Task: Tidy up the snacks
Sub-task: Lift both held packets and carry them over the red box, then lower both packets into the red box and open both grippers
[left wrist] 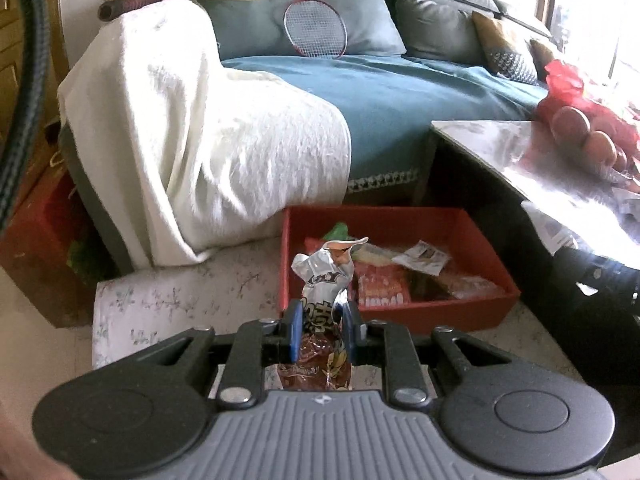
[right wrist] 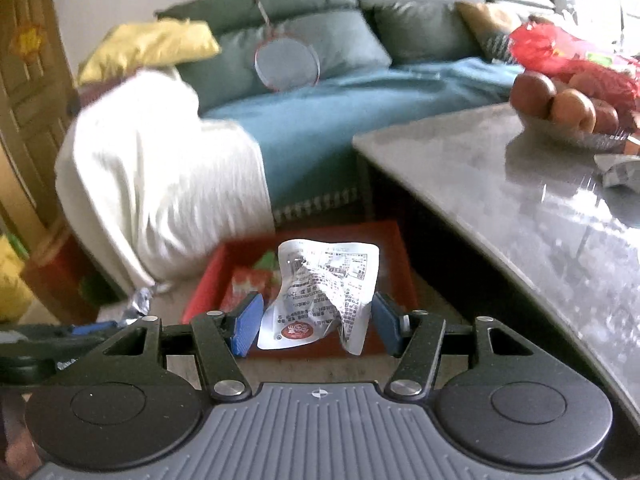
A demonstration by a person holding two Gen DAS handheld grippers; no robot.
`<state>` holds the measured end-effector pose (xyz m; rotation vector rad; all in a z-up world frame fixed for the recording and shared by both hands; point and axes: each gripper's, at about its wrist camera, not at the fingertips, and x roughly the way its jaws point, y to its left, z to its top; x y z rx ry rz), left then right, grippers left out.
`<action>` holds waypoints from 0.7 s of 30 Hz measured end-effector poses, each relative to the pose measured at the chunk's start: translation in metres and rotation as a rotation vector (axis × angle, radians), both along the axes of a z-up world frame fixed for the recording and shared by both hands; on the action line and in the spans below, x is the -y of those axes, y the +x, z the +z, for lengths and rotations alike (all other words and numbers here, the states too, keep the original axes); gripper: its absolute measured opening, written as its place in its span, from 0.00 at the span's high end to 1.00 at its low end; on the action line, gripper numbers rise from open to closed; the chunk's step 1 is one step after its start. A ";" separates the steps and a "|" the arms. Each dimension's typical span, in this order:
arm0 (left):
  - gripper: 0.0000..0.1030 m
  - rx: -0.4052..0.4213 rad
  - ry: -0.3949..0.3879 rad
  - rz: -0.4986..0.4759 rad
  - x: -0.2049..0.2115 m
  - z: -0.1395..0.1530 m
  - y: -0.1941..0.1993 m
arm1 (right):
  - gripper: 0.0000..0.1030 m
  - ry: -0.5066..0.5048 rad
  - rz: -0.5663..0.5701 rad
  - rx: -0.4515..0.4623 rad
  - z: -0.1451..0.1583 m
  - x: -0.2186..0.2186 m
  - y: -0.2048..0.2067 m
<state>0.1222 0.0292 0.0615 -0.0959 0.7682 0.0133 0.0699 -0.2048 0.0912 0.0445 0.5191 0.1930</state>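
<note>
Living-room floor, pale and speckled, lies in front of a sofa (left wrist: 380,92) draped with a white blanket (left wrist: 192,152); a grey table (right wrist: 500,184) carrying fruit stands to the right. On the floor between sofa and table sits a red box (left wrist: 400,312) that already holds several packets.

Left gripper (left wrist: 322,330): clenched on a snack bag (left wrist: 326,276). The blue pads pinch the bag at its narrowed middle, the silver crumpled top standing above the jaws and the brown printed body hanging below. The bag sits just short of the box in the left wrist view.

Right gripper (right wrist: 316,326): jaws part-way closed around a white pouch (right wrist: 324,296) printed with small text. The pouch is buckled between the pads, which suggests a grip, though motion blur leaves the contact at the left pad uncertain. It hangs in front of the box.

Handling properties, judged from appearance:
- Both items are thin film packets: light, soft and easily creased.
- Film surfaces are glossy and probably slippery; a pinch across a gathered or folded section is likely to hold best.
- Contents may be brittle, so clamping force should stay low.
- Slack ends will swing when the packet is moved.
</note>
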 end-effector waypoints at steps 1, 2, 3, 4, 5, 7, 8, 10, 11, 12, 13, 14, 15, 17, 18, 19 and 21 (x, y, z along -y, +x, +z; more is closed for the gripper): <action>0.85 0.001 -0.005 0.000 -0.001 0.001 0.002 | 0.35 0.006 -0.006 0.010 0.003 0.000 0.001; 0.85 0.004 -0.009 0.003 -0.002 0.003 0.004 | 0.35 0.008 -0.014 0.020 0.005 0.000 0.002; 0.85 0.009 -0.007 0.007 -0.002 0.004 0.007 | 0.35 0.006 -0.019 0.029 0.006 -0.001 0.004; 0.85 0.016 0.003 0.010 -0.001 0.005 0.010 | 0.35 0.003 -0.021 0.034 0.007 -0.002 0.006; 0.85 0.024 0.018 0.016 -0.001 0.007 0.011 | 0.35 0.002 -0.022 0.038 0.008 -0.003 0.009; 0.85 0.034 0.035 0.027 0.000 0.008 0.016 | 0.35 -0.001 -0.026 0.045 0.010 -0.005 0.014; 0.85 0.033 0.034 0.027 0.001 0.008 0.019 | 0.35 0.000 -0.026 0.051 0.011 -0.007 0.016; 0.85 0.032 0.027 0.025 0.001 0.008 0.024 | 0.35 0.006 -0.017 0.059 0.013 -0.010 0.019; 0.85 0.034 0.030 0.025 0.002 0.008 0.025 | 0.35 0.003 -0.014 0.061 0.014 -0.011 0.019; 0.85 0.036 0.036 0.023 0.003 0.009 0.028 | 0.35 -0.001 -0.012 0.065 0.015 -0.012 0.020; 0.85 0.036 0.042 0.022 0.004 0.009 0.029 | 0.35 -0.005 -0.011 0.066 0.015 -0.013 0.021; 0.85 0.038 0.045 0.023 0.005 0.009 0.031 | 0.35 -0.010 -0.012 0.066 0.015 -0.013 0.022; 0.85 0.039 0.047 0.022 0.005 0.009 0.033 | 0.35 -0.014 -0.015 0.064 0.014 -0.013 0.024; 0.85 0.040 0.049 0.021 0.006 0.010 0.036 | 0.35 -0.015 -0.023 0.058 0.013 -0.012 0.028; 0.85 0.041 0.049 0.023 0.006 0.010 0.038 | 0.35 -0.017 -0.024 0.055 0.012 -0.012 0.029; 0.85 0.042 0.052 0.024 0.006 0.010 0.039 | 0.35 -0.019 -0.026 0.055 0.013 -0.012 0.030; 0.85 0.043 0.057 0.029 0.006 0.010 0.043 | 0.35 -0.022 -0.028 0.059 0.014 -0.013 0.034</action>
